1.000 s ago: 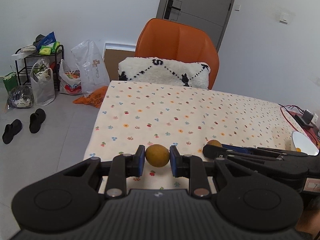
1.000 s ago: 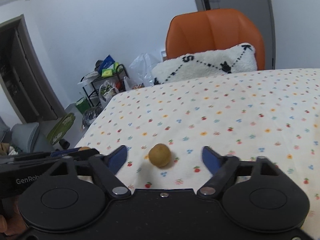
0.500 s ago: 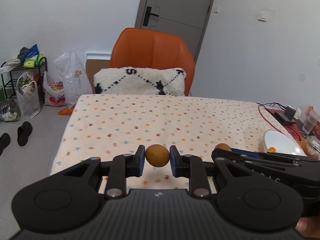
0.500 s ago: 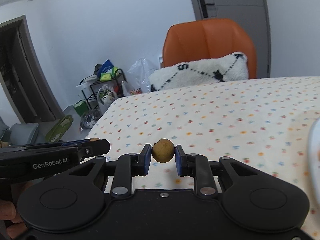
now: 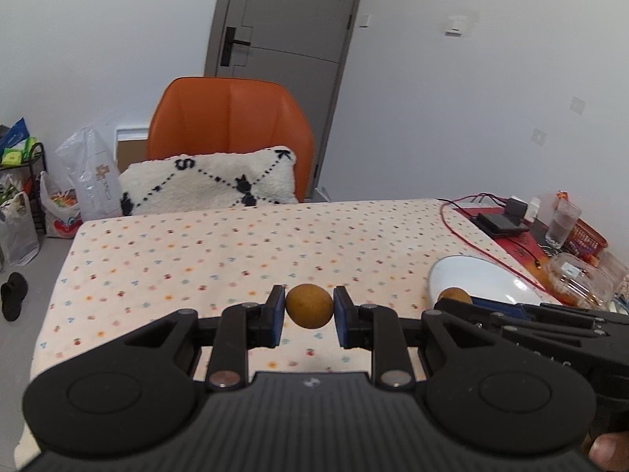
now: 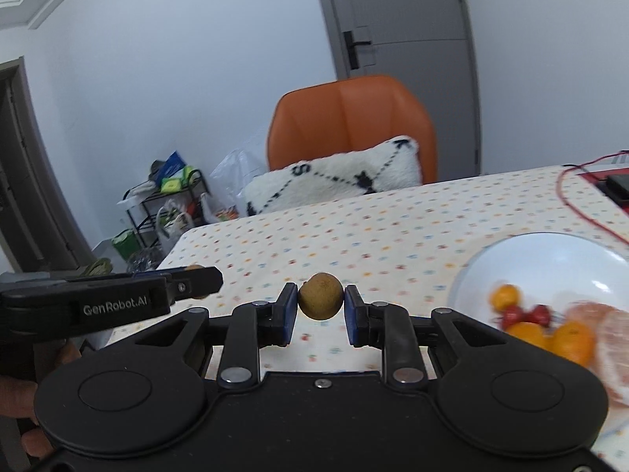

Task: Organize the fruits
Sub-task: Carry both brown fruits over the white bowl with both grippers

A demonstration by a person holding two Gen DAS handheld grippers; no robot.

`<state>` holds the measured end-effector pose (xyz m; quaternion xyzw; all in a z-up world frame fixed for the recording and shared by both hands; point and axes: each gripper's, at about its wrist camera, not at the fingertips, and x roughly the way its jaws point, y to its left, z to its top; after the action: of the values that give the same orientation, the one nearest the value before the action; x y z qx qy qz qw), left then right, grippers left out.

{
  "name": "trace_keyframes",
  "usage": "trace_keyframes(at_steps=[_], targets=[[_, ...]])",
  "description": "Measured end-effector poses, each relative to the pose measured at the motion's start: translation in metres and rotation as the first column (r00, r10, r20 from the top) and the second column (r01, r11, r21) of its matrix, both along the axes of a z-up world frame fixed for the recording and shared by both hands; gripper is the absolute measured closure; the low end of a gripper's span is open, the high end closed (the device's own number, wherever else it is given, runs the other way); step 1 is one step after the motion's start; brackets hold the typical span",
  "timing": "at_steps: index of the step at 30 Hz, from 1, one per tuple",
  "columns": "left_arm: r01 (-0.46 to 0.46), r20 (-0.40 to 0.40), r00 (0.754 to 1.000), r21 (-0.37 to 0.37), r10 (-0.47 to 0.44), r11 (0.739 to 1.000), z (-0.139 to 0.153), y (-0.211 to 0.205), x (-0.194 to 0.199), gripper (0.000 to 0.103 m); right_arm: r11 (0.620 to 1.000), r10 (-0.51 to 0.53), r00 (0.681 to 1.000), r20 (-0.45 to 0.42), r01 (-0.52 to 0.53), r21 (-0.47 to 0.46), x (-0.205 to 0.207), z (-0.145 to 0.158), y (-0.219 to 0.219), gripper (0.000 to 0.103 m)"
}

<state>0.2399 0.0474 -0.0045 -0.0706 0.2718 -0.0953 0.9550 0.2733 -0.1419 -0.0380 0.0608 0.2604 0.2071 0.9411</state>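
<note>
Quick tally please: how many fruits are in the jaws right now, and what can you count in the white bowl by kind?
Small brown round fruits held in jaws: 2, one in the left gripper and one in the right gripper
Small orange citrus in the white bowl: 3
Red fruits in the bowl: 2, blurred
Peeled pale segments at the bowl's edge: at least 2
Total: at least 9

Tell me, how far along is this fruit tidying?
Partly done: the white bowl already holds oranges, small red fruit and peeled segments. In hand: the left gripper and the right gripper each clamp one small brown fruit above the tablecloth. Left: getting both into the bowl. No loose fruit shows on the cloth.
</note>
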Motion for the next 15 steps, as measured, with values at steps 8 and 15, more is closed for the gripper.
trace_keyframes(at_steps=[8, 15], targets=[[0.072, 0.021, 0.997, 0.026, -0.073, 0.997, 0.011, -0.04, -0.004, 0.079, 0.996, -0.088, 0.996, 0.014, 0.088, 0.009, -0.015, 0.007, -0.037, 0.079], [0.125, 0.026, 0.992, 0.043, -0.126, 0.991, 0.016, -0.069, -0.005, 0.079, 0.988, -0.156, 0.987, 0.032, 0.155, 0.021, -0.025, 0.012, -0.068, 0.079]])
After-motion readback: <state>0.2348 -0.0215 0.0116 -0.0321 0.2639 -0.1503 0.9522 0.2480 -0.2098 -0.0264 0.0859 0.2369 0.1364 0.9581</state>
